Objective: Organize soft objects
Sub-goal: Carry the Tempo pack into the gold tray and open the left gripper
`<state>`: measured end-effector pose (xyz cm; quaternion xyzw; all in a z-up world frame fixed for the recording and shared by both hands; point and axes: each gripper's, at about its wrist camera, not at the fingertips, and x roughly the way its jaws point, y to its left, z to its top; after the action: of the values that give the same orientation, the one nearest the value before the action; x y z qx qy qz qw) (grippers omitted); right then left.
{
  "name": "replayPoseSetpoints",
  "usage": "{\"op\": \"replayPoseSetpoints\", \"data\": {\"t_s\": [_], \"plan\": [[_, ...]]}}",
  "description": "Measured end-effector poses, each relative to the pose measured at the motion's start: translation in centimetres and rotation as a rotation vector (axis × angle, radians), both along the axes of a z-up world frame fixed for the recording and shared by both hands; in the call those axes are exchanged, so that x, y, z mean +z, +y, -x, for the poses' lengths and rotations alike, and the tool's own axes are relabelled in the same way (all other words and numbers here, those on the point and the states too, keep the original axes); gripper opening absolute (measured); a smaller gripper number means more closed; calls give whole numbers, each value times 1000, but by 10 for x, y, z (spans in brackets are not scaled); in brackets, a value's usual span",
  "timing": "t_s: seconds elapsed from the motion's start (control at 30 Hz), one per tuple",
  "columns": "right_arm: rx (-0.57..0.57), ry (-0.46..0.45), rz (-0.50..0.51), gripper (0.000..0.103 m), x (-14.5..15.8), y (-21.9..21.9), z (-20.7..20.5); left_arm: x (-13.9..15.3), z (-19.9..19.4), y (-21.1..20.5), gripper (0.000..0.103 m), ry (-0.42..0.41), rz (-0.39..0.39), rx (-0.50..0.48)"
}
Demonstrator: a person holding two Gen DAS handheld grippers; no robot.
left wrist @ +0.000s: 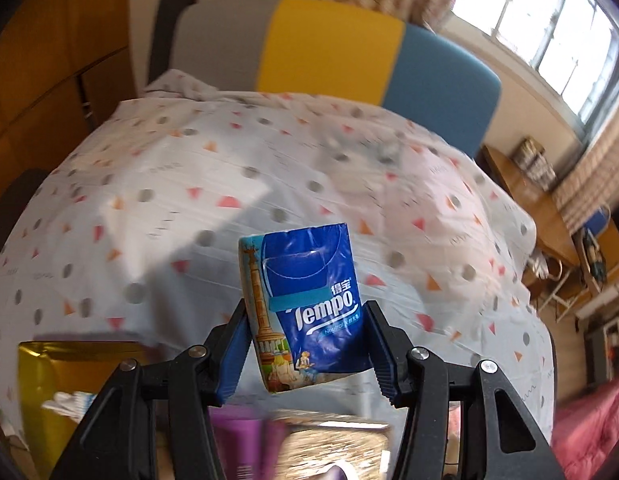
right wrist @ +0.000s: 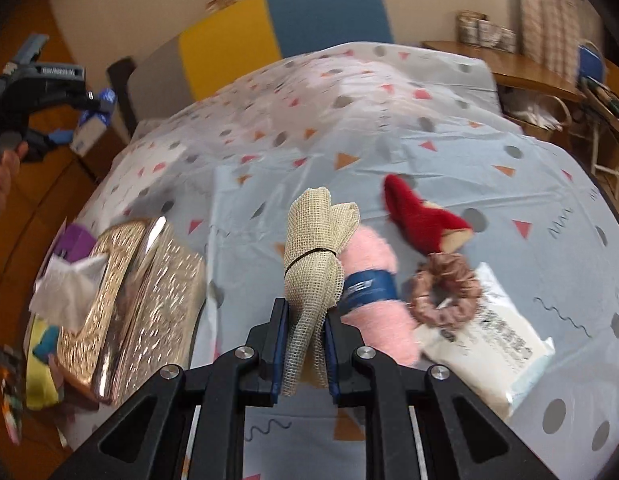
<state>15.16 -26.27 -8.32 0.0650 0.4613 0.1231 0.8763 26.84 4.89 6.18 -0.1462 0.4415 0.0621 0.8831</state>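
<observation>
Both tongs loaded, carrying over the bench.

Left tongs (left wrist: 305, 354) clamped on a blue Tempo tissue pack (left wrist: 305, 308), held in the air above the patterned tablecloth (left wrist: 149, 184); grip sits on the lower half only, pack leaning slightly. Right tongs (right wrist: 305, 340) pinched tight on the tail of a beige mesh roll (right wrist: 315, 256), its bound head reaching out over the pink fluffy item (right wrist: 373, 292). Risks: slick wrapper could slide out of the left grip if swung (top-heavy hold); mesh could pull through the right pads, or drag the scrunchie (right wrist: 445, 292) and red plush (right wrist: 421, 216) out of place. Gold tissue box (right wrist: 137, 300) lies at left.
</observation>
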Motion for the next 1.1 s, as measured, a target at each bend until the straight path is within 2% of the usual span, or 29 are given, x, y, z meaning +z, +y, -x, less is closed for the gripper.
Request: {"op": "replayPoseSetpoints", "data": {"t_s": [0.27,0.33,0.47,0.77,0.93,1.1], "plan": [[71,151,116,15,-38,25,-6,20,85,98,55,-132,-20,53],[63,185,130,15,-46,25,-6,14,110,120,55,-151,-25,68],[47,195,117,16,-50,22,-6,-10,154,150,55,-157,-40,92],[43,189,142,18,-53,24,-4,-88,235,171,55,-103,-41,130],[45,194,141,20,-54,24,-4,-108,276,174,55,-110,-34,186],[63,179,177,22,-54,27,0,-121,304,183,55,-95,-78,244]]}}
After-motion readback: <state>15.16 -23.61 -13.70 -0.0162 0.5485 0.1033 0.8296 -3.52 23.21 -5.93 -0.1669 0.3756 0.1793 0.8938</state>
